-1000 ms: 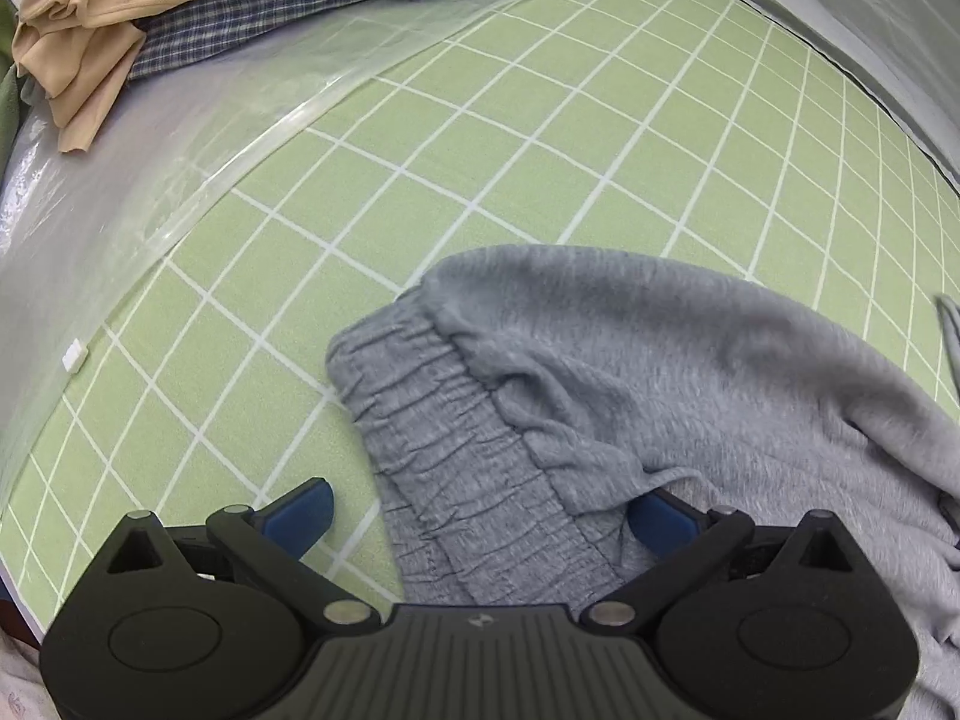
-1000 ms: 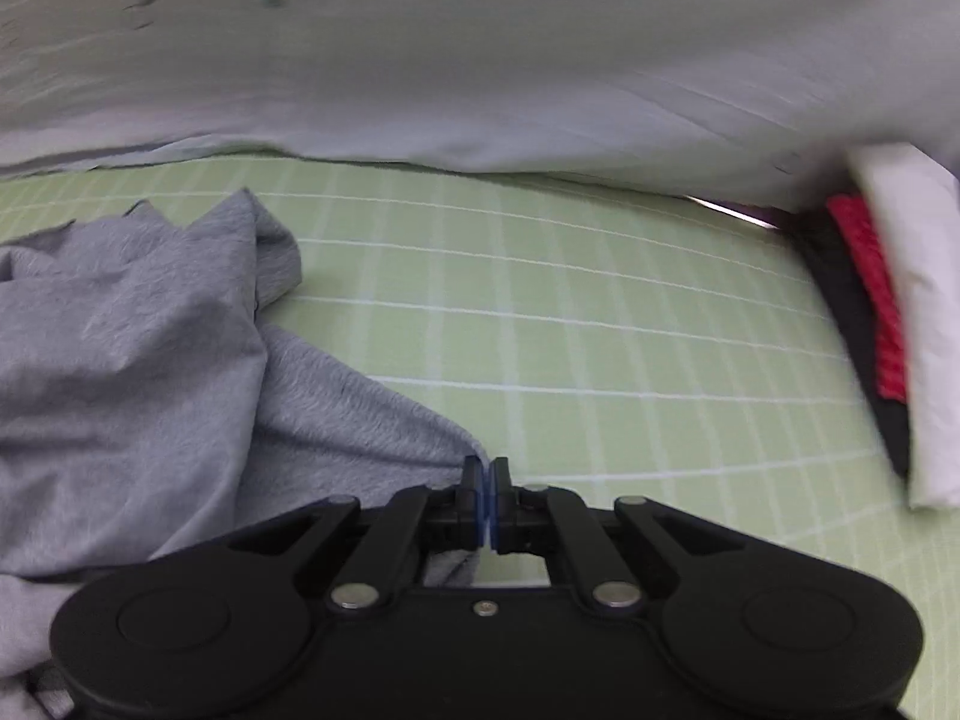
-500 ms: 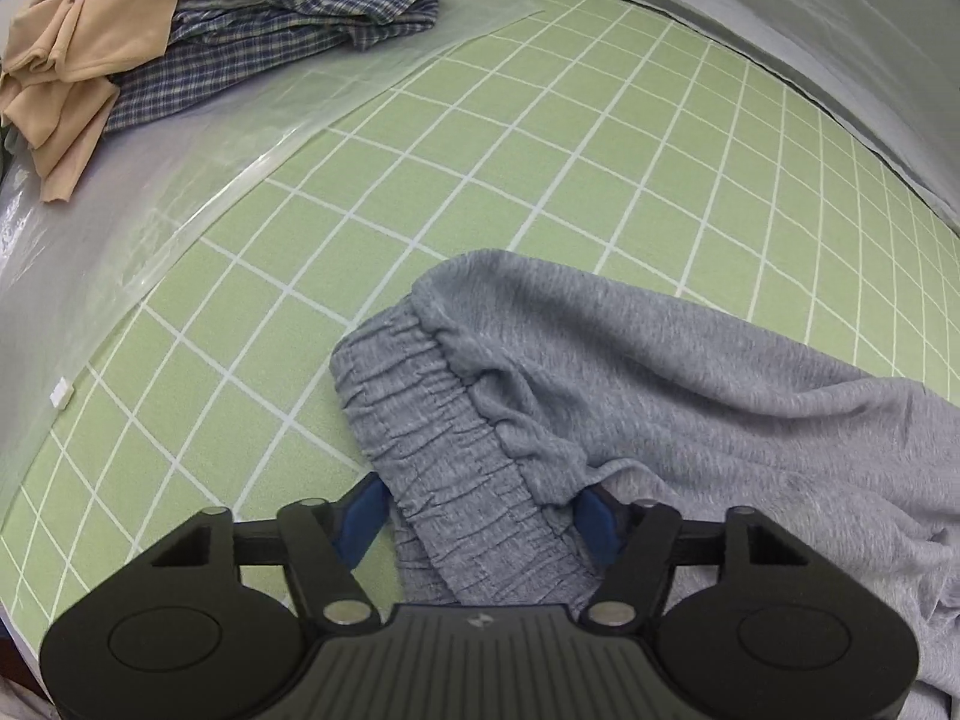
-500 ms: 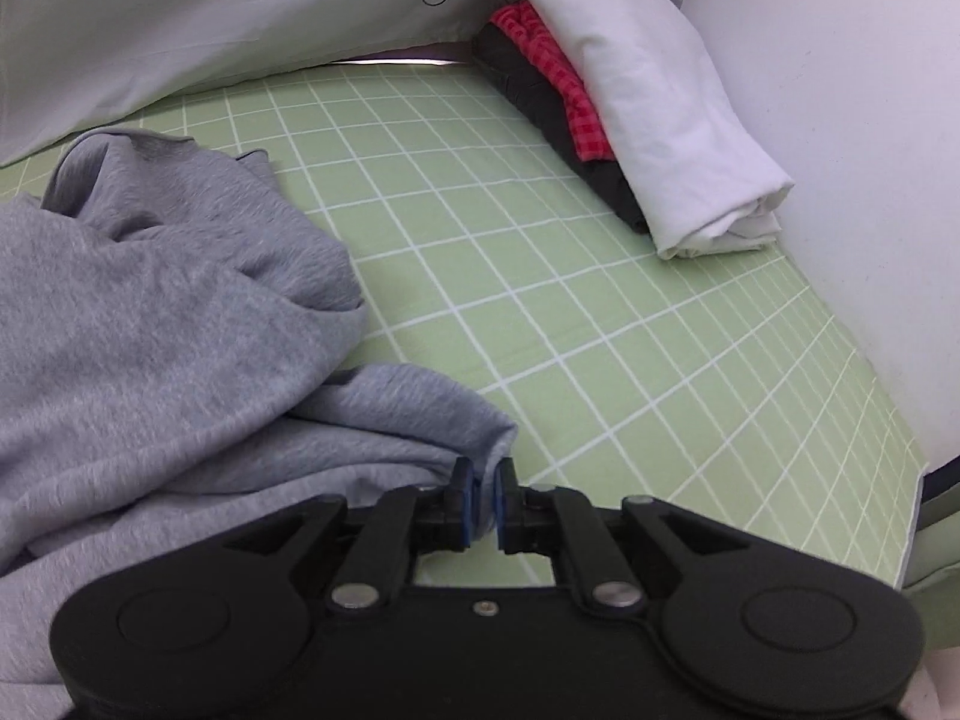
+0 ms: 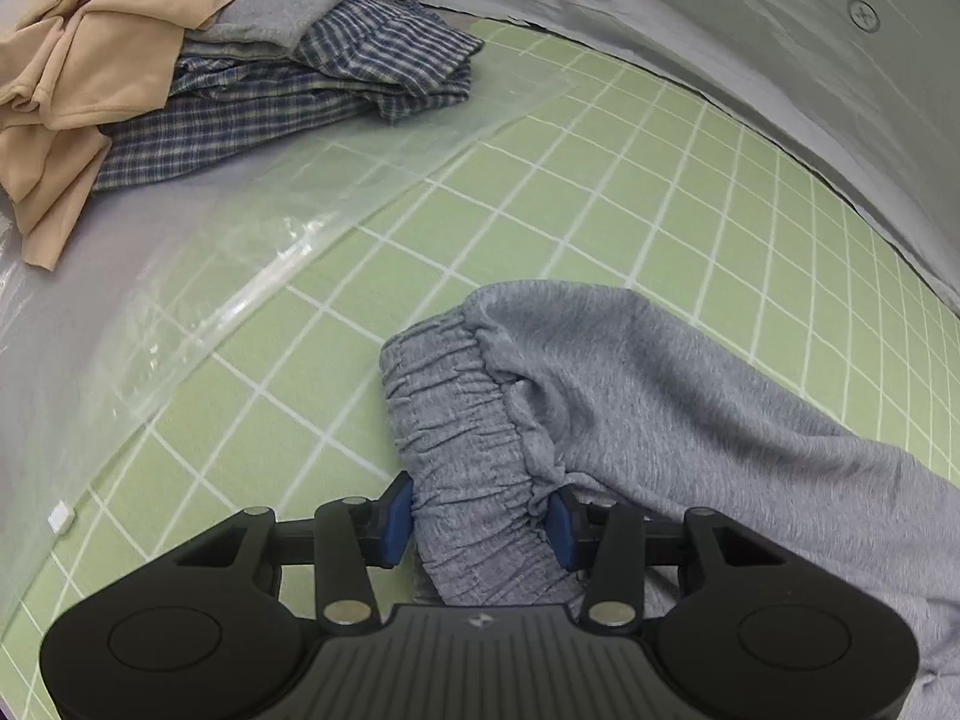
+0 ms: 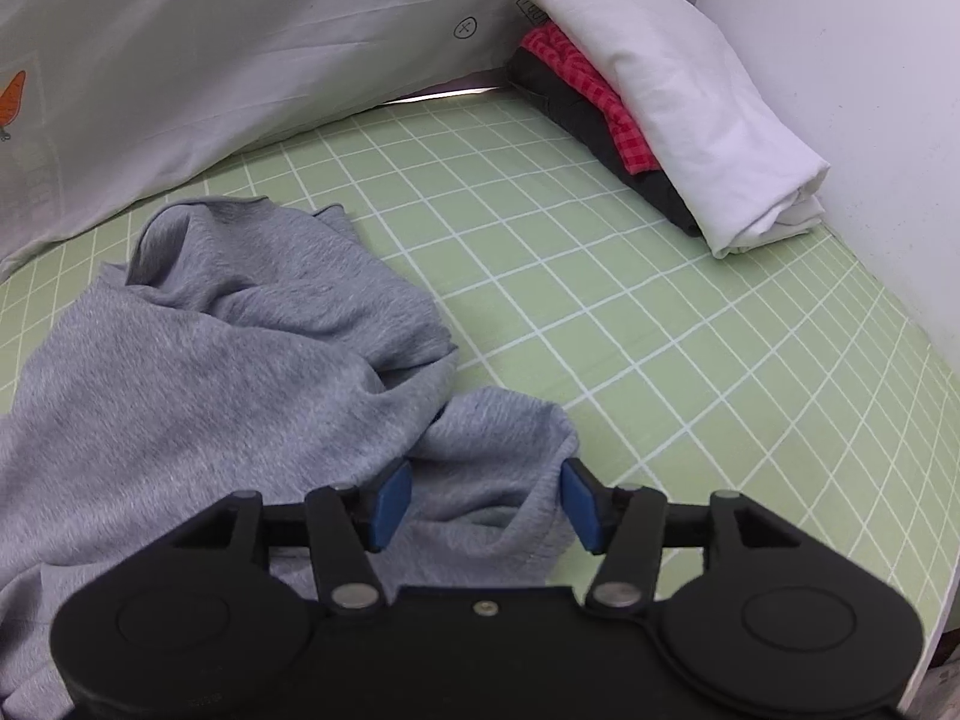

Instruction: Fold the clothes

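Grey sweatpants (image 5: 630,396) lie crumpled on the green grid mat (image 5: 540,192). In the left wrist view, my left gripper (image 5: 480,519) has its blue pads on either side of the elastic waistband (image 5: 468,438), partly closed with cloth between them. In the right wrist view, the same pants (image 6: 228,348) spread to the left, and my right gripper (image 6: 483,501) is open around a leg end (image 6: 504,456) lying on the mat.
A pile of plaid, grey and tan clothes (image 5: 198,60) sits far left on clear plastic sheeting (image 5: 180,240). Folded white, red and black clothes (image 6: 648,96) are stacked far right against a white wall. A grey sheet (image 6: 240,48) borders the mat's far edge.
My left gripper's pads have closed in around the waistband. My right gripper has swung right, lowered onto the leg end and opened from shut.
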A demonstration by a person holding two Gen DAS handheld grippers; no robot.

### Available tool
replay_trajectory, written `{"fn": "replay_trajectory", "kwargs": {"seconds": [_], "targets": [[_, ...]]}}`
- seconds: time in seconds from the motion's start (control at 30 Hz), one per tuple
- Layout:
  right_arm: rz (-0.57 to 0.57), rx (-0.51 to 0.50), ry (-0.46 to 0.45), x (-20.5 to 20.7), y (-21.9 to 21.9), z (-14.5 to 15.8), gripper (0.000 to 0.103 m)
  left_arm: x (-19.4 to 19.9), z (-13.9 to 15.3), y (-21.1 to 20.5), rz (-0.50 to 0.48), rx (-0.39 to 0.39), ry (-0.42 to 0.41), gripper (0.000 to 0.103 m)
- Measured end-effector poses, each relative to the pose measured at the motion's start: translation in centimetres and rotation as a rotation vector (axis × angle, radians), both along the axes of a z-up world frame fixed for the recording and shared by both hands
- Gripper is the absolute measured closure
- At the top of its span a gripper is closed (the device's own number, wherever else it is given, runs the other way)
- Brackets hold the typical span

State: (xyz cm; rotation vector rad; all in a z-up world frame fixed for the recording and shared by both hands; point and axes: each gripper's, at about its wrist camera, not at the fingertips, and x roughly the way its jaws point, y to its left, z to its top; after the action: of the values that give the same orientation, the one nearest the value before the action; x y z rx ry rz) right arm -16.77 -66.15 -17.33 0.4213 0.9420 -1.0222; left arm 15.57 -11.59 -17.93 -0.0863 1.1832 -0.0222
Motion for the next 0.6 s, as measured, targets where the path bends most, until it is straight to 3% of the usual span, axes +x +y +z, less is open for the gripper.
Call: {"fn": "replay_trajectory", "kwargs": {"seconds": [0.13,0.23,0.4,0.6], "targets": [[0.026,-0.014,0.011,0.1,1.2,0.6,0.045,2.4,0.9,1.7,0.036,-0.019,-0.017,0.055],[0.04,-0.012,-0.003,0.2,1.8,1.0,0.043,1.4,2.4,1.9,0.025,-0.069,-0.034,0.051],[0.071,0.011,-0.038,0.2,3.2,0.9,0.04,-3.8,3.2,0.3,-0.052,-0.096,-0.024,0.042],[0.15,0.025,-0.049,-0.3,6.2,0.5,0.033,-10.0,1.3,-1.2,-0.118,-0.111,0.089,0.042]]}}
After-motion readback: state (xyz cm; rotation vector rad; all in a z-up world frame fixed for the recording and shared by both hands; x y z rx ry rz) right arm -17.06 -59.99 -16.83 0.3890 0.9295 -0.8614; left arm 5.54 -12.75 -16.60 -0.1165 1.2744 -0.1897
